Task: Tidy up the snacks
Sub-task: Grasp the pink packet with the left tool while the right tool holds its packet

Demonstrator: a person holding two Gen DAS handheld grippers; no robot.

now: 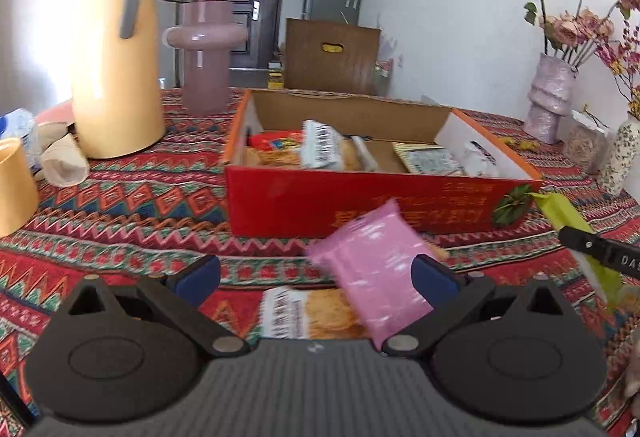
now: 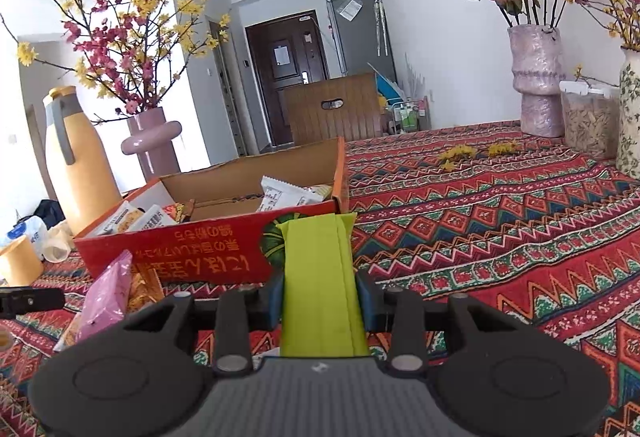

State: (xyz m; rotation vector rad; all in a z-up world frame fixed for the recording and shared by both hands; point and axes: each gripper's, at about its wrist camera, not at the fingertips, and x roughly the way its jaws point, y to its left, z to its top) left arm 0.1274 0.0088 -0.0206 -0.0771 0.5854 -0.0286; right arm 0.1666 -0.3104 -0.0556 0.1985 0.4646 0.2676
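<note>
Covering the worktop (image 2: 500,205) is a red patterned cloth, and on it sits an open red box (image 1: 360,205) with several snack packets inside. A tall yellow flask (image 1: 116,77) stands to its left, near a pink vase (image 1: 206,57).

The right tool (image 2: 320,301) is clamped on a green packet (image 2: 316,277), both blue pads pressed against its long sides; the packet's long axis runs straight ahead along the fingers, its far end pointing at the box's near corner.

The left tool (image 1: 316,277) stands wide. A pink packet (image 1: 372,269) lies against its right finger only, tilted, with the upper end leaning toward the box. An orange packet (image 1: 312,313) lies on the cloth beneath.
</note>
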